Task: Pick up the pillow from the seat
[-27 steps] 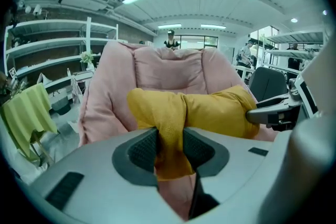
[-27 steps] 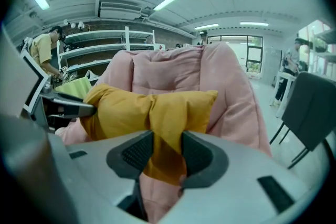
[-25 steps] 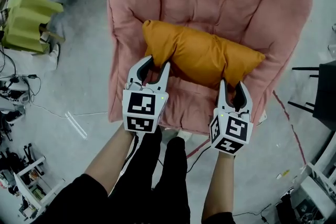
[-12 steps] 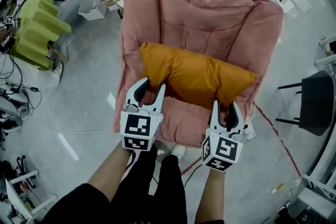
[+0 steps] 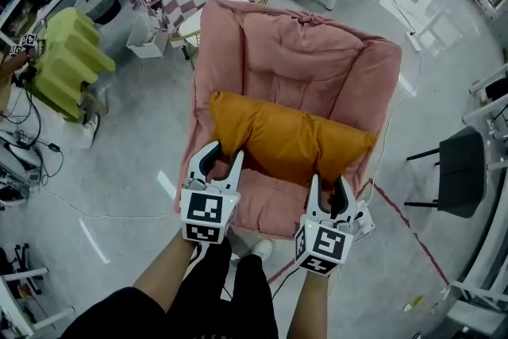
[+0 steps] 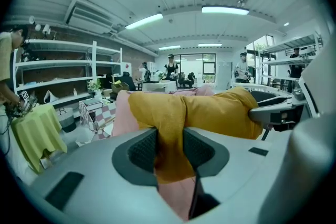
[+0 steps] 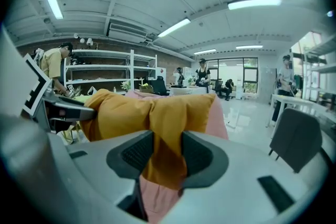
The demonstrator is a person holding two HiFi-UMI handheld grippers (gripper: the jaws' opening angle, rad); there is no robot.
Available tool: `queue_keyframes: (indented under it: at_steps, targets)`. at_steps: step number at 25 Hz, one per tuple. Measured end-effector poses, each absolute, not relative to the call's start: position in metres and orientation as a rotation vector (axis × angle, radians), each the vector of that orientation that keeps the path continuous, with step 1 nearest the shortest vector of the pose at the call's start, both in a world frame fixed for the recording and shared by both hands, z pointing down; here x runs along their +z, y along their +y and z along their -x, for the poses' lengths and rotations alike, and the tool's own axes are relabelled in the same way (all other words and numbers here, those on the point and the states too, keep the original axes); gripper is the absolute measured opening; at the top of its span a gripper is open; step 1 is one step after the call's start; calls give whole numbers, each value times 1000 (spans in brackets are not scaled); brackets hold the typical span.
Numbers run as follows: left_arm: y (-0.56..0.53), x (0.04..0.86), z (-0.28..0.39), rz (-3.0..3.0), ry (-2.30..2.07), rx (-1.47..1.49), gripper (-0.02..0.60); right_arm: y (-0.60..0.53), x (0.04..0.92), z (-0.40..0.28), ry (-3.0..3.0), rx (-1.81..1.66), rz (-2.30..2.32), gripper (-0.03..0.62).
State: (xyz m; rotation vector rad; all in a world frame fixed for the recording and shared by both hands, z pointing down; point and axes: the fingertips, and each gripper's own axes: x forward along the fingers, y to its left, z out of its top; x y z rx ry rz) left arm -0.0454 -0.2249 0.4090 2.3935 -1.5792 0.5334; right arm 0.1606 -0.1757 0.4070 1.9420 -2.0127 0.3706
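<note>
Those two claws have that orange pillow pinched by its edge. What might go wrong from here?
1. The left claw and right claw each pinch only a thin fold at the near edge of the pillow. The fabric might slip out and the pillow drop.
2. The pink seat cushion shows right under the pinched folds. I can't tell whether it is caught too; if it is, it may get dragged along.
3. If one claw loses grip, the pillow would likely swing from the other.
</note>
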Motion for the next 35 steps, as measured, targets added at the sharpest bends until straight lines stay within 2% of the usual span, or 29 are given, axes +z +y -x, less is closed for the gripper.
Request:
queue_keyframes:
  at_steps: [35]
  targets:
    - [-167,219,55,-2521,-1708,262,144,-121,215,-151,-2143,87,-2024,184]
